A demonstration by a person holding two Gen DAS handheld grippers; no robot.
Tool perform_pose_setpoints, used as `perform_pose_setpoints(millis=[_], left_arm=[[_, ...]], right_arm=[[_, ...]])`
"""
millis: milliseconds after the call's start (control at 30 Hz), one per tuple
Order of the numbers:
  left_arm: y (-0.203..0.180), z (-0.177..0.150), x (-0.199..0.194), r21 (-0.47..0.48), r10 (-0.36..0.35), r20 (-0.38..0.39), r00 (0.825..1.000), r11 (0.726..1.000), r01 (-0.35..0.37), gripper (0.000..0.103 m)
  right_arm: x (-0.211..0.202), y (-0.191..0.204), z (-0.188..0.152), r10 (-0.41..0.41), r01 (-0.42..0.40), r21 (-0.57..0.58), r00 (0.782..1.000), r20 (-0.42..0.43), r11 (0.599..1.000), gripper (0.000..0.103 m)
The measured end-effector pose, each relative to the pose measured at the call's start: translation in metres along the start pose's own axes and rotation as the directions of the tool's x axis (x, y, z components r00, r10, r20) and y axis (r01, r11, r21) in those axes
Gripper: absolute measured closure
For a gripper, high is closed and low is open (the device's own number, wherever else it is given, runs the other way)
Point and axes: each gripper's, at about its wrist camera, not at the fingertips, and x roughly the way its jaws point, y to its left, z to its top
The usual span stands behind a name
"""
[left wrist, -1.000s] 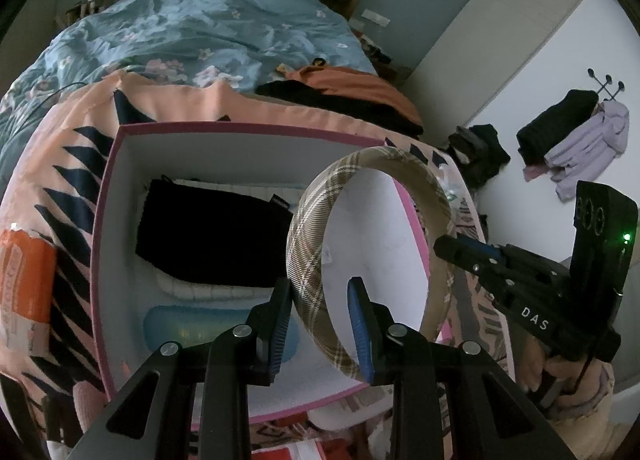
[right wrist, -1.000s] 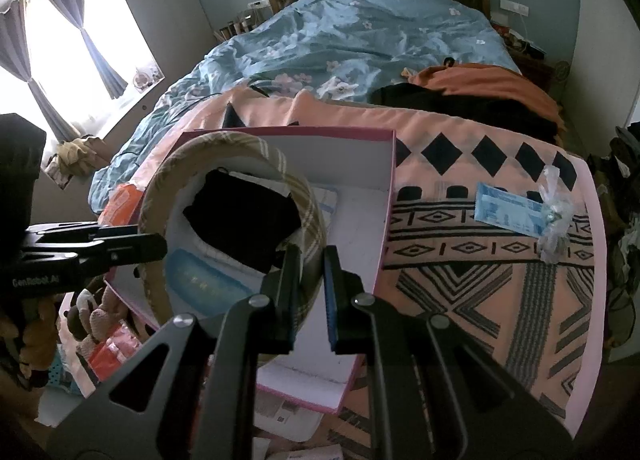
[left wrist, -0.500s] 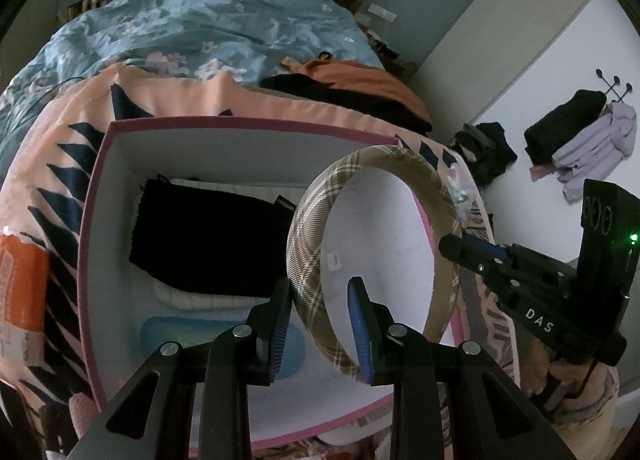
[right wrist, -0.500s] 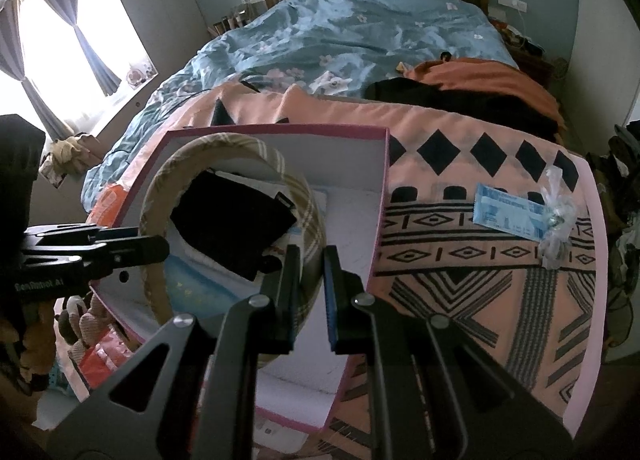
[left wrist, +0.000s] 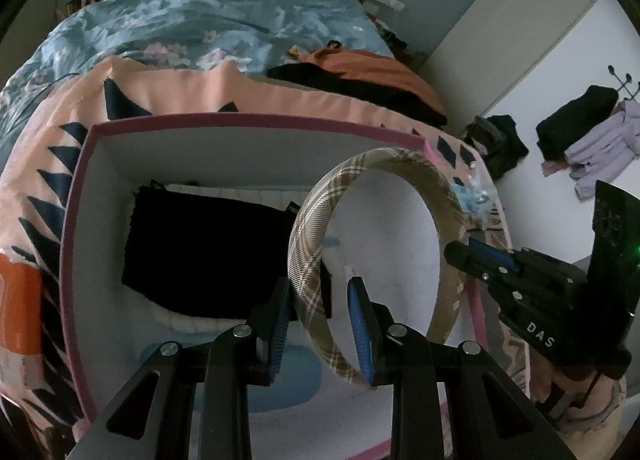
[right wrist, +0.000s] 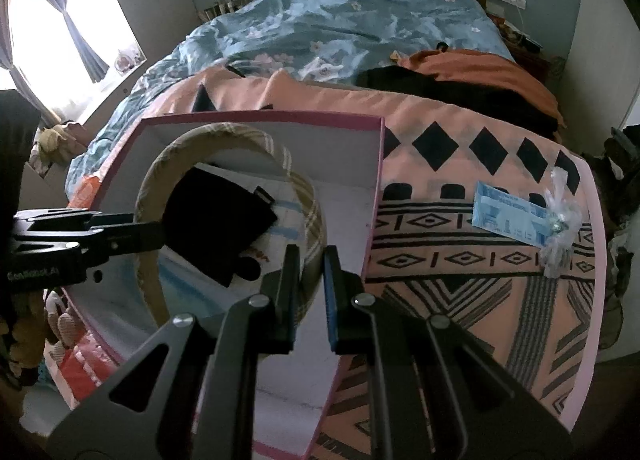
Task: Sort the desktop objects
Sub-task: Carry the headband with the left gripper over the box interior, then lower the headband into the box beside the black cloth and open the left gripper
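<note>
A beige plaid headband (left wrist: 400,158) hangs arched over an open white box with a pink rim (left wrist: 256,120). My left gripper (left wrist: 320,324) is shut on its left end. My right gripper (left wrist: 460,256) comes in from the right and pinches the other end. In the right wrist view the same headband (right wrist: 224,132) curves above the box (right wrist: 260,116), with my right gripper (right wrist: 312,284) shut on its near end and my left gripper (right wrist: 156,236) clamping the far end. Inside the box lie a black cloth (left wrist: 208,252) on a white knit, and a pale blue item (left wrist: 296,376).
The box rests on a peach patterned cloth (right wrist: 460,280). On that cloth to the right lie a blue packet (right wrist: 508,216) and a clear plastic bag (right wrist: 560,220). An orange packet (left wrist: 20,300) lies left of the box. Behind is a bed with a blue duvet (right wrist: 360,12) and dark clothes (right wrist: 440,84).
Both grippers have carried the headband forward and down toward the box, which now looms larger. Both grips on the headband are unchanged.
</note>
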Motion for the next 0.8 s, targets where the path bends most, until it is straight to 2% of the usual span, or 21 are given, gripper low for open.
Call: perform_pose_setpoints(millis=[533,800], left_arm=[[0.016,0.010,0.044,-0.049,0.033,-0.078,0.996,0.998,-0.037,0.075],[0.023,0.016,0.061,-0.073,0.044,-0.111,0.993,0.996,-0.052,0.075]], right_arm=[[0.037,0.010,0.010,-0.108,0.097,-0.126,0.991,-0.080,0.987,0.088],[0.050,0.024,0.016,-0.189,0.164,-0.223,0.978,-0.093,0.961,0.083]])
